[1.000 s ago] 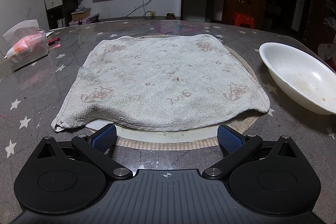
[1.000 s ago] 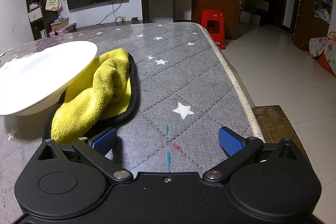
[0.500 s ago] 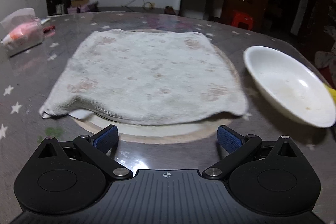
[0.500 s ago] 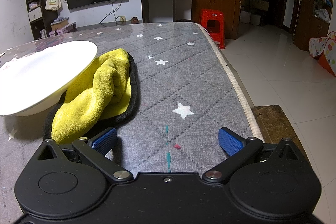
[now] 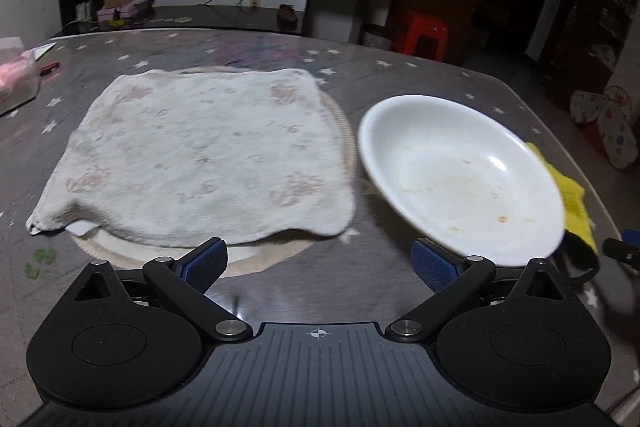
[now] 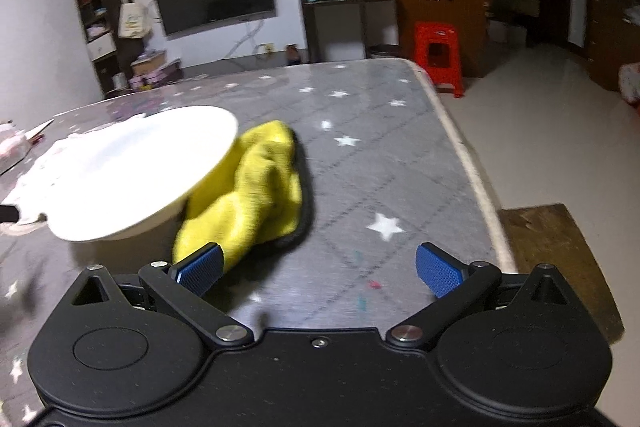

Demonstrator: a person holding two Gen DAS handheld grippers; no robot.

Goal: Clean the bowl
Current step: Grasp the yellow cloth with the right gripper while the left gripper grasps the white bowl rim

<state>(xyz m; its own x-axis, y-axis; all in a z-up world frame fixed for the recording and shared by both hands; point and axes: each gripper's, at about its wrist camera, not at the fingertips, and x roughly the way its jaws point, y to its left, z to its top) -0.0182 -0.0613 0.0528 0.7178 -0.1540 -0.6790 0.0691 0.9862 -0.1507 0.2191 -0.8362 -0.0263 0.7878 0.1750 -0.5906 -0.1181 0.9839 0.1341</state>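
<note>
Beside bowl (image 5: 460, 175): towel (image 5: 200, 155), yellow cloth (image 6: 256, 195).

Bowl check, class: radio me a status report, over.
Left gripper and right gripper open, empty. Bowl stained, untouched. Yellow cloth tucked under its rim. Nothing in the way.

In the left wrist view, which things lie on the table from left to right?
Pink tissue pack → pale towel spread over a round mat → white bowl → yellow cloth at the bowl's right edge.
</note>
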